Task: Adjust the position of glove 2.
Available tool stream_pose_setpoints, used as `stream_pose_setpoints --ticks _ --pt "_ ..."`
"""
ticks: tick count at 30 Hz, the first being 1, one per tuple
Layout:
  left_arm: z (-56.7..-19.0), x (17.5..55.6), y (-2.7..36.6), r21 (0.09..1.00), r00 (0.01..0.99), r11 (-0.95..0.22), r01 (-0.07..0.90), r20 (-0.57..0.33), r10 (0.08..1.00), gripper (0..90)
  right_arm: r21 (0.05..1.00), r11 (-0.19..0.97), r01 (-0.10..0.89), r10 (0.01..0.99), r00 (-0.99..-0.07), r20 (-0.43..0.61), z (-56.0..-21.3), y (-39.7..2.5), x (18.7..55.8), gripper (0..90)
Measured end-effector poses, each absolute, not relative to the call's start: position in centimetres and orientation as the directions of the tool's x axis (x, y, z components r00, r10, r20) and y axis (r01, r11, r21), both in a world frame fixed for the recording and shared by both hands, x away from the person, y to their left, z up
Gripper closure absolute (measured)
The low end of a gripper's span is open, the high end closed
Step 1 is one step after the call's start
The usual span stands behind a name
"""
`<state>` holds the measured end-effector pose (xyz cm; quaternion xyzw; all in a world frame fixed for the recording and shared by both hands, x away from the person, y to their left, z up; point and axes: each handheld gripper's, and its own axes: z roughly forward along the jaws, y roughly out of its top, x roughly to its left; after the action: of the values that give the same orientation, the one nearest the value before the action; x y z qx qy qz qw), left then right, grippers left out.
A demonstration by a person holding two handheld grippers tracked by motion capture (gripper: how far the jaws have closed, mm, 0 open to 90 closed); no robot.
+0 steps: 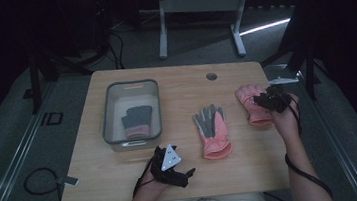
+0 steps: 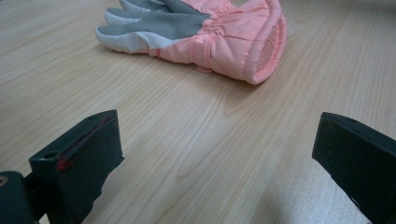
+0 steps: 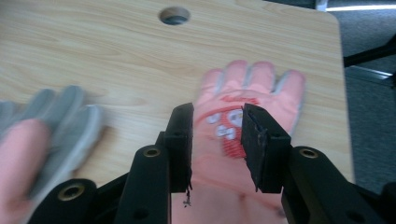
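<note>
Two grippers are at work over a wooden counter (image 1: pixel 123 166). Nearest the person, the left gripper (image 1: pixel 176 173) rests low by the front edge, its fingers (image 2: pixel 81 158) spread wide with nothing between them; in its own view they frame bare wood, with the middle glove (image 2: pixel 210 39) lying a little way ahead, cuff toward the camera, grey palm up. Farther out and to the right, the right gripper (image 3: pixel 217 135) hangs over the right-hand pink glove (image 3: pixel 247 93), whose fingertips point toward the far edge. Its fingers (image 3: pixel 180 140) are part-way closed, one on either side of the patterned patch on the glove's back; whether they already nip the fabric I cannot tell, since the gap between them looks open.

Risk from here, as I judge it: closing on such a padded glove may catch only the top layer, so it could slip free or hang loose on lifting. This glove also lies near the counter's right edge, so a nudge could push it toward the drop. Carrying it across to the bin (image 1: pixel 109 113) means passing over the middle glove, which a dangling cuff might drag.

That grey bin stands on the left half of the counter and already holds a third glove (image 1: pixel 137 121), dark grey with a pink cuff. A round cable hole (image 1: pixel 211 76) sits near the far edge. Beyond, the room is dim: grey floor, trailing cables, and the white legs of another table (image 1: pixel 197 8) at the back.
</note>
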<state>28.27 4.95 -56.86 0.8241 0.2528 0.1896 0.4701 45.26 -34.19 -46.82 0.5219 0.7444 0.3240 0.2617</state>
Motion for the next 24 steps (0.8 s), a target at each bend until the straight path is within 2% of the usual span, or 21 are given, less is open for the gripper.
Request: stream_pose_setpoints --ticks 7,12,19,24 --pt "-57.0 28.3 5.0 0.87 0.797 -0.43 0.242 0.074 0.599 1.2 0.721 0.298 0.625 0.942 -0.314 -0.117 -47.5 -35.2 47.4 60.8" --pt "-57.0 28.3 5.1 0.869 0.796 -0.429 0.248 0.07 0.601 1.2 0.707 0.303 0.639 0.941 -0.319 -0.115 -48.0 -35.6 48.8 56.3" --pt "-57.0 28.3 5.0 0.869 0.796 -0.429 0.248 0.07 0.601 1.2 0.684 0.3 0.665 0.944 -0.31 -0.112 -48.9 -35.8 49.7 55.8" --pt "-57.1 28.2 5.0 0.865 0.795 -0.439 0.243 0.082 0.601 1.2 0.653 0.305 0.693 0.942 -0.321 -0.099 -50.7 -35.8 50.1 55.5"
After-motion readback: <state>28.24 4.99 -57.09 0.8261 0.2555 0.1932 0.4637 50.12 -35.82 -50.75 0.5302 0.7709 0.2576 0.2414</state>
